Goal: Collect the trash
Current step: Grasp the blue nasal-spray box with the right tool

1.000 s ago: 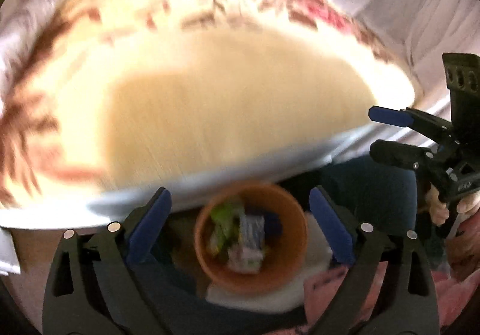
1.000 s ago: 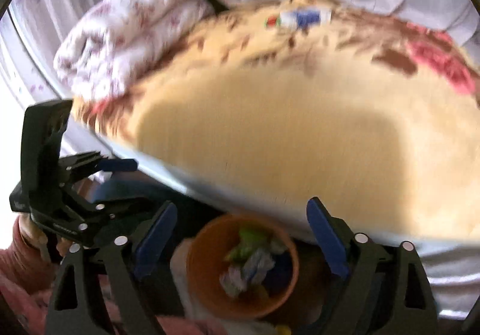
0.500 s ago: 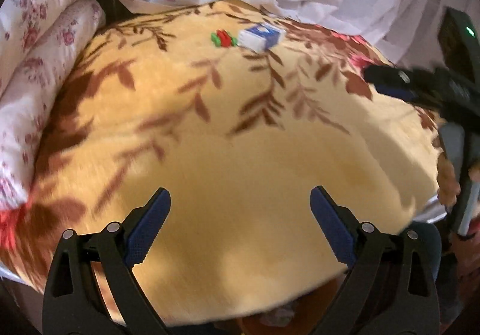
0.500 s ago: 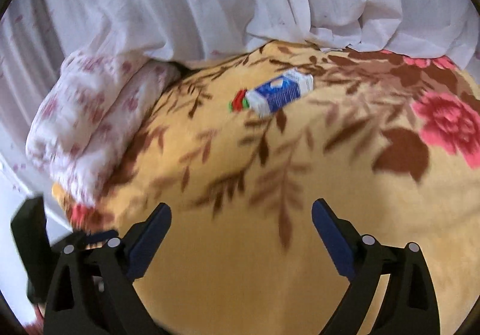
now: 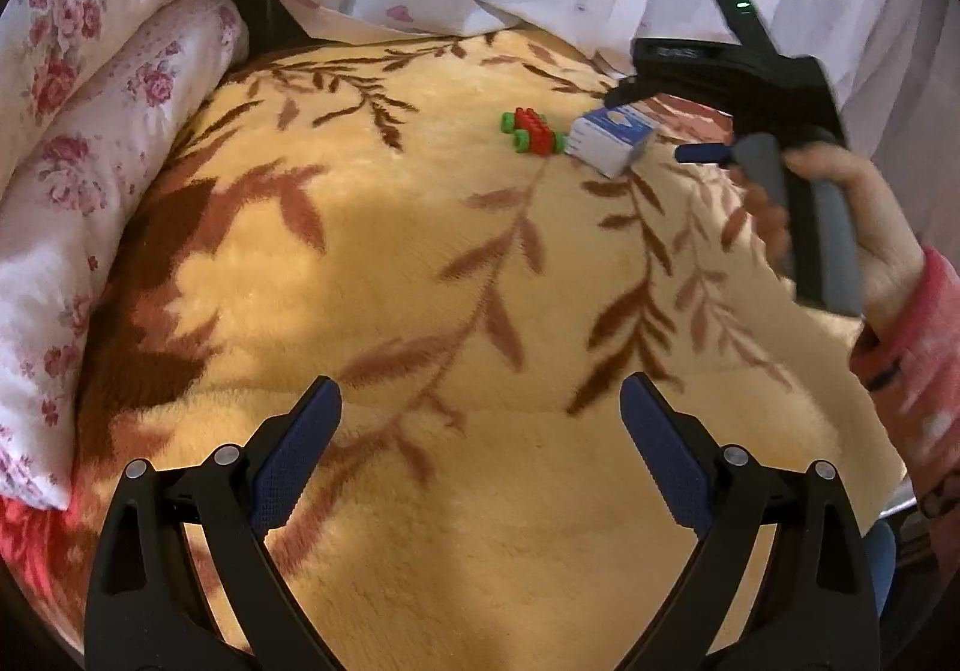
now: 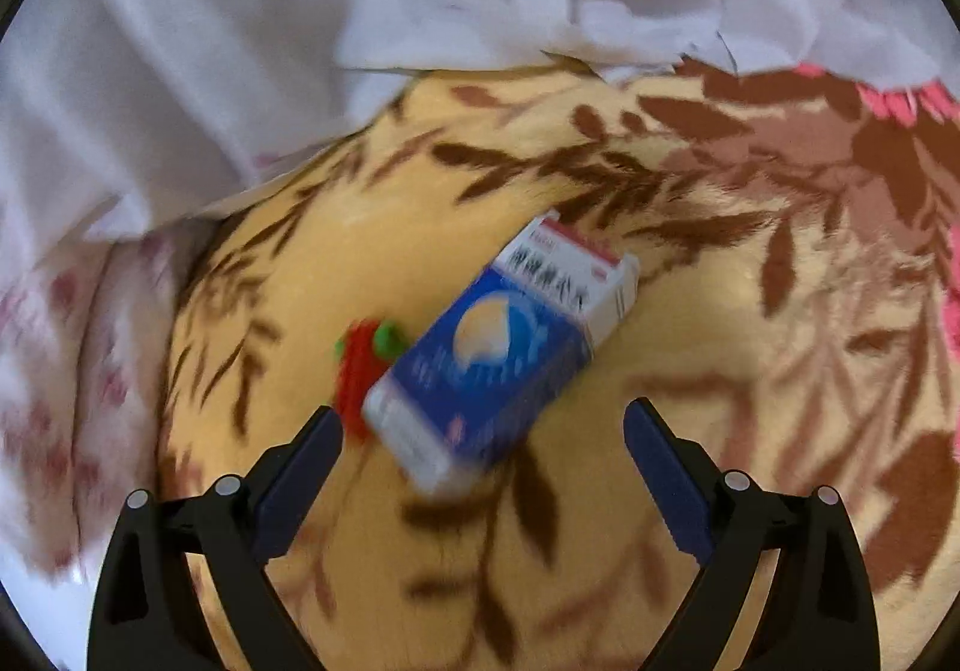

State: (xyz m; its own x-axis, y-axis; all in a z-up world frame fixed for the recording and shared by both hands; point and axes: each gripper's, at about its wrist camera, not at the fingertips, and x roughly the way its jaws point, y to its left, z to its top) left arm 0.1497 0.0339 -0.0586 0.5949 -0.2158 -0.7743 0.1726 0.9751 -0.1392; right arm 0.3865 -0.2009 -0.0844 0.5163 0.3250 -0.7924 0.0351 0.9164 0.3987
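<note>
My right hand-held gripper gapes wide, empty, just short of the blue carton on the bed blanket; probably I should straddle its narrow sides, avoiding the toy touching it.

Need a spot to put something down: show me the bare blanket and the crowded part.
Free: the yellow blanket between the floral quilt and the left gripper. Crowded: far side, where the toy adjoins the blue box, right gripper closing in.

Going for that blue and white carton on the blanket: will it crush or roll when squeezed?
The carton looks like thin cardboard, so probably light and crushable. Flat faces: unlikely to roll. On the soft blanket, it may sink or tilt when pressed.
</note>
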